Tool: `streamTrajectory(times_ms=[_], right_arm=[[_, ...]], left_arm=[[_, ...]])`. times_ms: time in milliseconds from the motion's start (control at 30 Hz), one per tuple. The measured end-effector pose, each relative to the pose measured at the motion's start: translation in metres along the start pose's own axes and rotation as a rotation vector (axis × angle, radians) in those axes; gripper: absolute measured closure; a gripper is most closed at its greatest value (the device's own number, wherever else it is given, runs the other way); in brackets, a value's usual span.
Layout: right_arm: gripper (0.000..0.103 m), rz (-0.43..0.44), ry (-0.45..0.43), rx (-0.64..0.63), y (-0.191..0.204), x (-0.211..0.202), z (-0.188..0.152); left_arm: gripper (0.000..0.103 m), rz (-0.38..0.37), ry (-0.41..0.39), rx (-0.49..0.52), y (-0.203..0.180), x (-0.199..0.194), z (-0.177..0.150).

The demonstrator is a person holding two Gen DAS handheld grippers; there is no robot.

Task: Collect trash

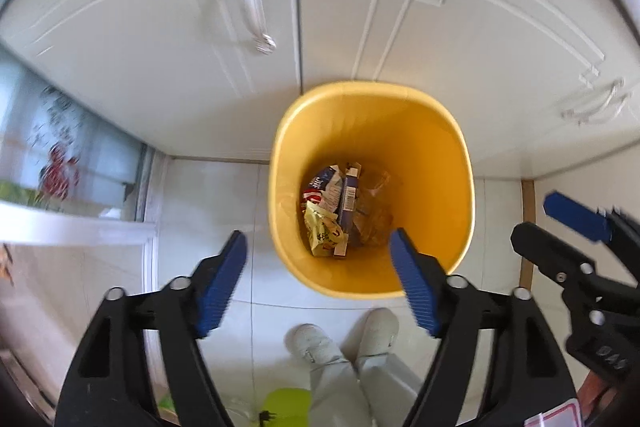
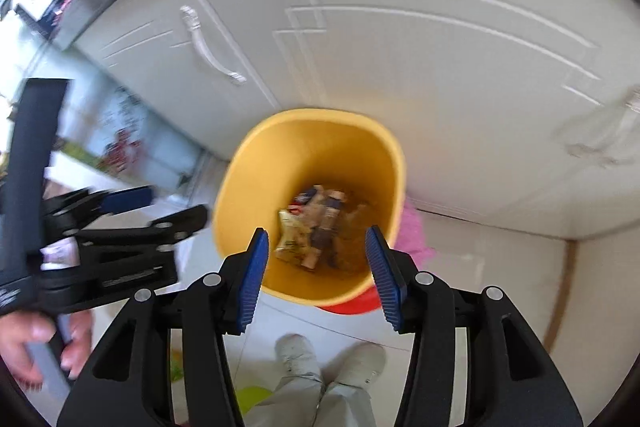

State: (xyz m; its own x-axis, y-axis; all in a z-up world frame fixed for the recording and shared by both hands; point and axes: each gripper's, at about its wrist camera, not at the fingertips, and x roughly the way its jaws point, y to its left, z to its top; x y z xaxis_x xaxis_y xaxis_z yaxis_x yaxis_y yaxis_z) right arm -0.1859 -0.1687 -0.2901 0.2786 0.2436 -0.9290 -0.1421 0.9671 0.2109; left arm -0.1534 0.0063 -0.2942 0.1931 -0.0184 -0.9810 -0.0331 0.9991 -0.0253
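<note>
From the left wrist, the left tongs (image 1: pixel 318 279) hang spread and empty above the yellow bin (image 1: pixel 370 187) holding crumpled wrappers (image 1: pixel 334 211), while the right wrist shows the right tongs (image 2: pixel 316 277) equally spread over it, apparently having nothing left to drop.

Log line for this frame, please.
left gripper: open, empty | right gripper: open, empty | yellow bin: holds wrappers | both above bin
</note>
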Motion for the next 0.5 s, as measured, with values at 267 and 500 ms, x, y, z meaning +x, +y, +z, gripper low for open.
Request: streamTrajectory(times_ms=[267, 500], right_arm=[[0.040, -0.206, -0.007, 0.064, 0.002, -0.023, -0.013], [0.040, -0.200, 0.014, 0.114, -0.001, -0.031, -0.014]], left_arm=[[0.010, 0.046, -0.042, -0.067, 0.004, -0.037, -0.006], [0.005, 0.038, -0.049, -0.120, 0.009, -0.056, -0.007]])
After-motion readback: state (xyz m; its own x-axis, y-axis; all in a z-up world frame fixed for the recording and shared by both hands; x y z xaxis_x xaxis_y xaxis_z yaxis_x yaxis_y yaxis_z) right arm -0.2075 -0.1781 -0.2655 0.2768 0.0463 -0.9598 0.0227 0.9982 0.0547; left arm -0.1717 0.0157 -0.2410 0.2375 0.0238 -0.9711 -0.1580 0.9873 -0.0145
